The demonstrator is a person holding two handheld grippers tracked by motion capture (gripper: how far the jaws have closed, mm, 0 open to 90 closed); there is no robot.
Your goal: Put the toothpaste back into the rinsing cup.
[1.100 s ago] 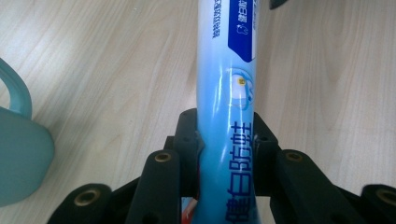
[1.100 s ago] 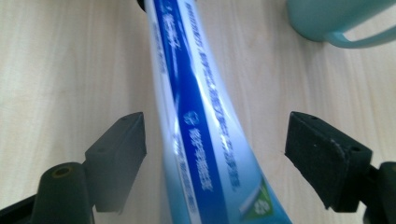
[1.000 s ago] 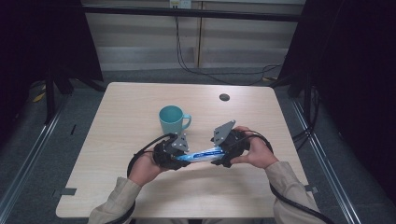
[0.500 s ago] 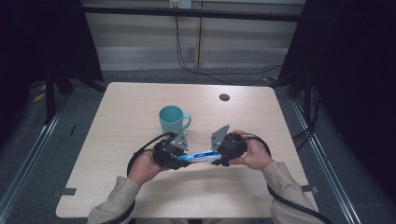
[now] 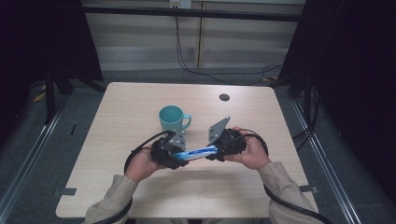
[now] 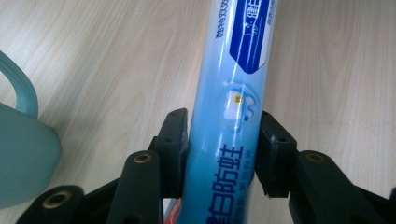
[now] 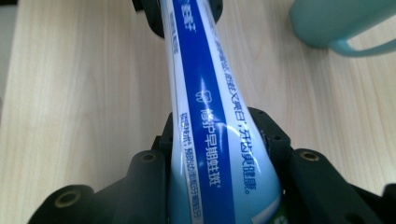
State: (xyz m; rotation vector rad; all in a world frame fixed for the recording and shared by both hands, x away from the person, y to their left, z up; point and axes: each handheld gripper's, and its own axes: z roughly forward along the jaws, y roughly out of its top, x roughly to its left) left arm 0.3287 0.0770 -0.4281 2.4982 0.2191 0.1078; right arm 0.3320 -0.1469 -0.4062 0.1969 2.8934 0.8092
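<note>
A light-blue toothpaste tube (image 5: pixel 198 151) hangs level just above the table, spanning both grippers. My left gripper (image 5: pixel 180 154) holds one end. In the left gripper view its jaws (image 6: pixel 223 116) have just been opening, but both pads still lie against the tube (image 6: pixel 229 93). My right gripper (image 5: pixel 212 150) has the flat wide end. In the right gripper view its jaws (image 7: pixel 219 116) have just been closing and now press on the tube (image 7: pixel 205 93) from both sides. A teal mug (image 5: pixel 172 117) stands upright just behind the grippers.
The wooden table (image 5: pixel 121 112) carries a small dark disc (image 5: pixel 224 97) near its far edge. The mug (image 6: pixel 23 154) sits close on the left in the left gripper view. It is at the top right (image 7: pixel 336 18) in the right gripper view. Dark frames flank the table.
The right gripper has come a little closer to the left one along the tube. The left hand and the mug have stayed put.
</note>
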